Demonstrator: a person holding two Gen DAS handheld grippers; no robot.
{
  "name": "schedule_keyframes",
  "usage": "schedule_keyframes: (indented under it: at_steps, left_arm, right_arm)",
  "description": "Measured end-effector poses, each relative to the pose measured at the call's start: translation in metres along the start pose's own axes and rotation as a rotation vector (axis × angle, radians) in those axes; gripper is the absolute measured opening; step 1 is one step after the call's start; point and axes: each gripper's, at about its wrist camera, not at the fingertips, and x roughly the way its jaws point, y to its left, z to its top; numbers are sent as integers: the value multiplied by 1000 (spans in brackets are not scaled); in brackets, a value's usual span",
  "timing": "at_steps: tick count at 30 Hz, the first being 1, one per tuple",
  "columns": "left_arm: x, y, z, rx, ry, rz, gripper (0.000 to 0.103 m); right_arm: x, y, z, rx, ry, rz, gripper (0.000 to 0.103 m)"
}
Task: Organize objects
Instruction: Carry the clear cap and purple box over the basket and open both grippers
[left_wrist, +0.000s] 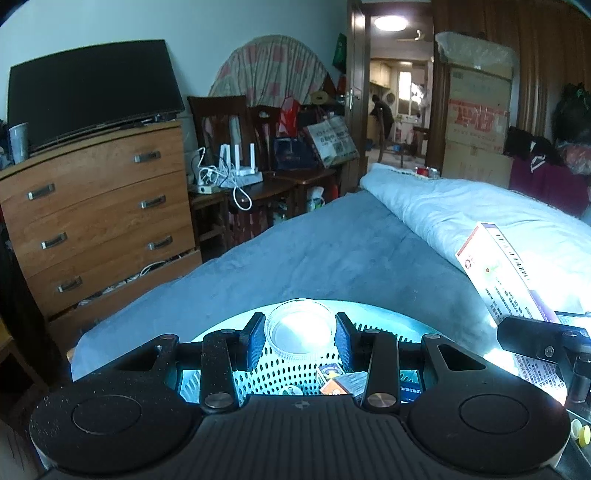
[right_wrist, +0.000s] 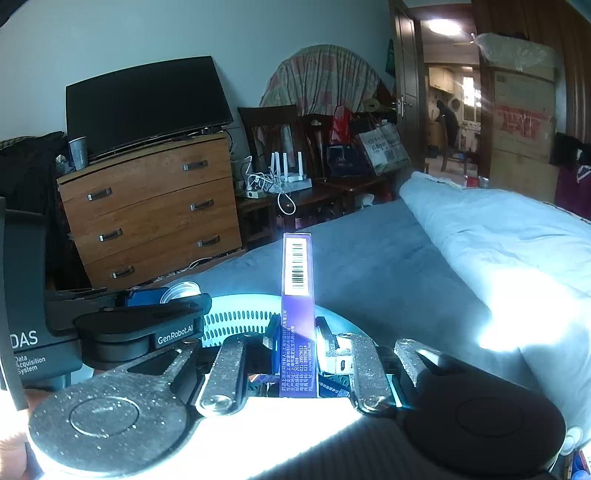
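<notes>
Baskets first: we see a pale perforated basket (left_wrist: 291, 369) sitting on the blue bed (left_wrist: 314, 258), and both tools hover right over it. In the left wrist view, our left gripper (left_wrist: 300, 334) has its jaws partly closed on a round white lid (left_wrist: 300, 332), one pad on either side of its rim, holding it above the basket's mesh wall. Small boxes (left_wrist: 338, 382) lie inside the basket just below the lid. Over to the right wrist view: our right gripper (right_wrist: 297, 338) has its jaws pinched narrow on a tall purple box (right_wrist: 297, 295), which stands upright with its barcode side facing us, above the basket's far rim. From the left view that same box tilts in at the right edge, lit hard by sunlight. Beyond the bed stand a wooden dresser (left_wrist: 99, 221) with a dark television (left_wrist: 92, 88) on top and a rolled pale quilt (left_wrist: 461, 214).
</notes>
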Motion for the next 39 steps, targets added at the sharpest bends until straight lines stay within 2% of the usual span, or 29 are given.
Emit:
schedule_keyframes:
  at_steps: [14,37,39]
  left_arm:
    - [8,-6,-3,0,15,16,40]
    - [14,-4,-5,4,26,28,41]
    - [15,-4,-5,8,28,34,41]
  right_arm:
    - [19,-7,-10,3,18,2,19]
    - [25,-10,-24,-6,29,6,19]
    - [27,-10,-27,-14,31,8,22]
